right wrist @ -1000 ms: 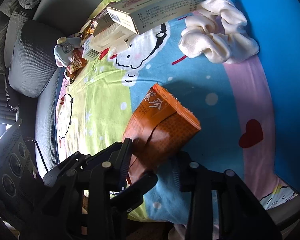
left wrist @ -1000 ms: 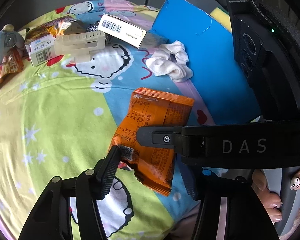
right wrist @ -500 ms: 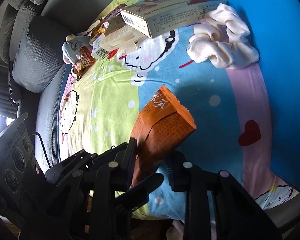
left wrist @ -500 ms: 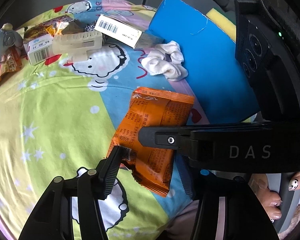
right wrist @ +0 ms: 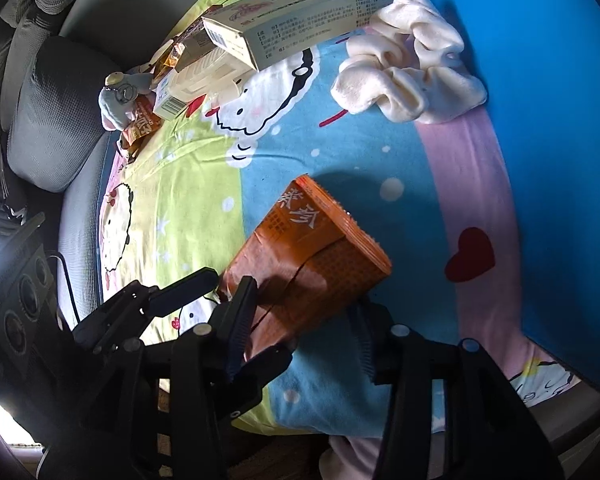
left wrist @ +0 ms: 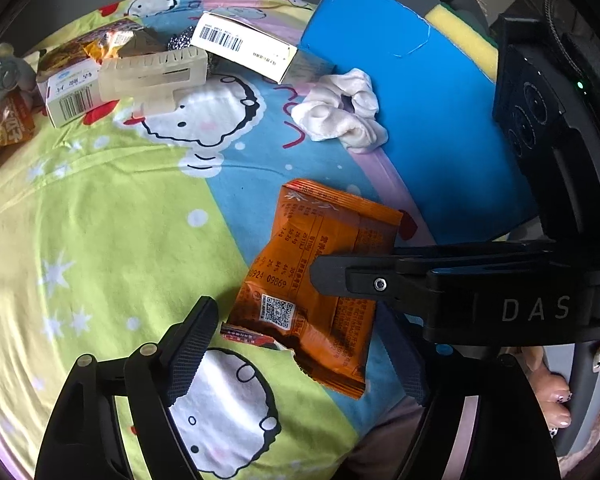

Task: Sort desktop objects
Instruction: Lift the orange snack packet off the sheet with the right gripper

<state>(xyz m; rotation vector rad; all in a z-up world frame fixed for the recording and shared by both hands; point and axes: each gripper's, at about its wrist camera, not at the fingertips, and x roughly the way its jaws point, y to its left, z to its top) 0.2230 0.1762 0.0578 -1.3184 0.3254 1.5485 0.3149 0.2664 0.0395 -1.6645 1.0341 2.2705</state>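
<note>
Cartoon-print bedsheet (left wrist: 99, 220) underlies all. Right gripper (right wrist: 304, 328) grasps orange snack packet (left wrist: 320, 272), raised near centre. Left gripper (left wrist: 300, 344) released, straddling packet. White scrunchie (left wrist: 340, 116) far right.

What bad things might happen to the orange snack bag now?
The right gripper holds the orange snack bag only near its lower edge, so the bag might slip or swing. The left gripper sits open around the same bag, so the two grippers may bump. Squeezing could crush whatever is inside.
</note>
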